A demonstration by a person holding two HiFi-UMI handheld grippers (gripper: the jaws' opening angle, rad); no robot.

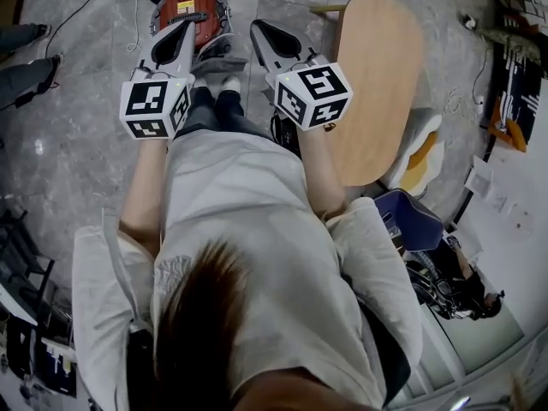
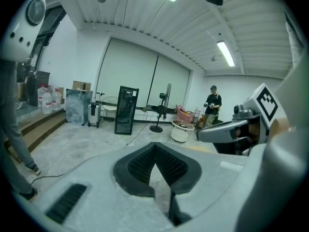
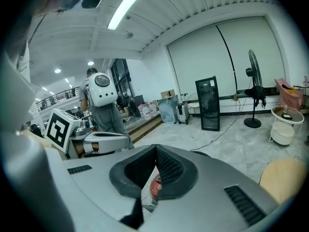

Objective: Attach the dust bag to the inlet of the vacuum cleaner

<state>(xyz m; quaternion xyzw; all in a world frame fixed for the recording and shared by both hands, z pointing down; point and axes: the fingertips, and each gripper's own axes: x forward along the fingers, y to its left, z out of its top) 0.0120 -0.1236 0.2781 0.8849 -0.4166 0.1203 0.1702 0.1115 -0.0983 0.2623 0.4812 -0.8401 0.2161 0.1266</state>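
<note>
Both grippers are empty and up at chest height: left gripper (image 1: 185, 29) has its jaws pressed together on nothing, right gripper (image 1: 262, 32) the same, pads meeting in each gripper view. The vacuum cleaner (image 1: 188, 8), a red canister, sits on the floor just past the person's shoes (image 1: 216, 84), well below the grippers. The dust bag is not clearly made out in any view; a grey lump (image 1: 218, 54) against the near side of the canister could be it or part of the machine, cannot tell. By judgement the bag is light, soft and easy to crumple or tear, so take it by the stiff collar round its opening, not the body, and press that collar square onto the inlet; the canister is heavier and may shift when pushed. Only the head view shows the canister whole and the wooden table (image 1: 377, 84) to its right. The gripper views look out across the room: the left one gives a black cabinet (image 2: 126, 110) and a distant person (image 2: 211, 111), the right one a floor fan (image 3: 253, 88) and a sliver of red under its jaws
</note>
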